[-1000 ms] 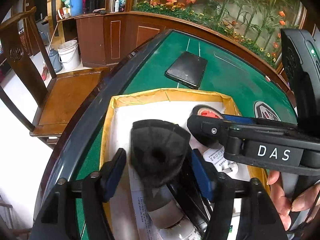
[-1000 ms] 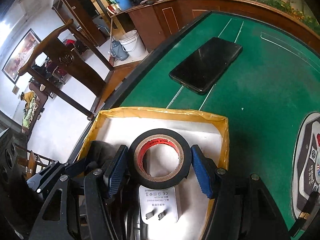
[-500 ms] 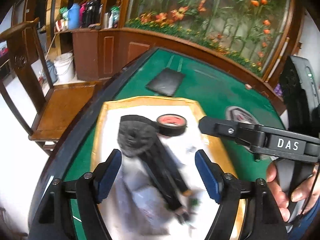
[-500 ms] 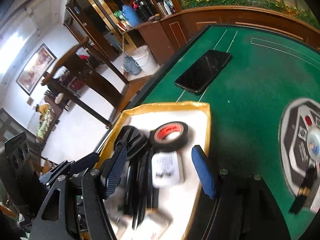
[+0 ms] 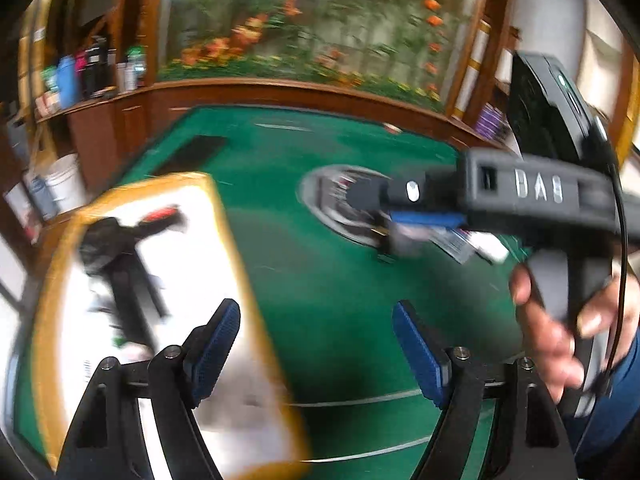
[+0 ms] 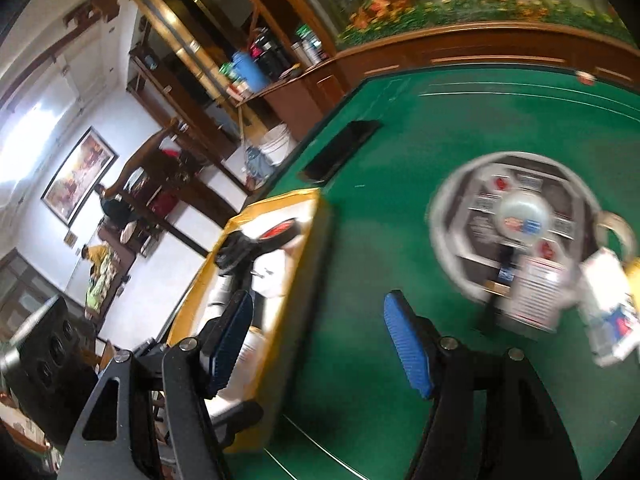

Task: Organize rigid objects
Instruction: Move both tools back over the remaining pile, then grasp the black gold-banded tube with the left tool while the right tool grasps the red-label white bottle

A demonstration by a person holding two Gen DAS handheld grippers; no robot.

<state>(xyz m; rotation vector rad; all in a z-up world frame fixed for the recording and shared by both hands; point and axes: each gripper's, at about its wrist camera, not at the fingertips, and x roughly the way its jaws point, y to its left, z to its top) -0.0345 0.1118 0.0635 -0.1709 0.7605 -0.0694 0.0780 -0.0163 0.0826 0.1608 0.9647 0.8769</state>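
Note:
A yellow-rimmed box [image 5: 224, 224] with a white floor sits at the left of the green table; it also shows in the right wrist view [image 6: 308, 248]. In it lie a black folded tool [image 5: 116, 256], a black tape roll with a red core [image 5: 160, 214] and white items. My left gripper [image 5: 316, 344] is open and empty above the box's right rim. My right gripper [image 6: 320, 328] is open and empty over the green felt beside the box; it appears in the left wrist view [image 5: 404, 208] reaching toward the table's middle. Both views are blurred.
A round control panel [image 6: 516, 216] sits in the table's middle, with small white and striped packets [image 6: 608, 308] beside it. A black phone [image 6: 340, 150] lies on the felt beyond the box. A wooden chair and white bucket [image 6: 276, 144] stand off the table's left edge.
Both grippers have lifted out of the box and swung right toward the table's middle. The right gripper let go of the tape roll, which now lies in the box.

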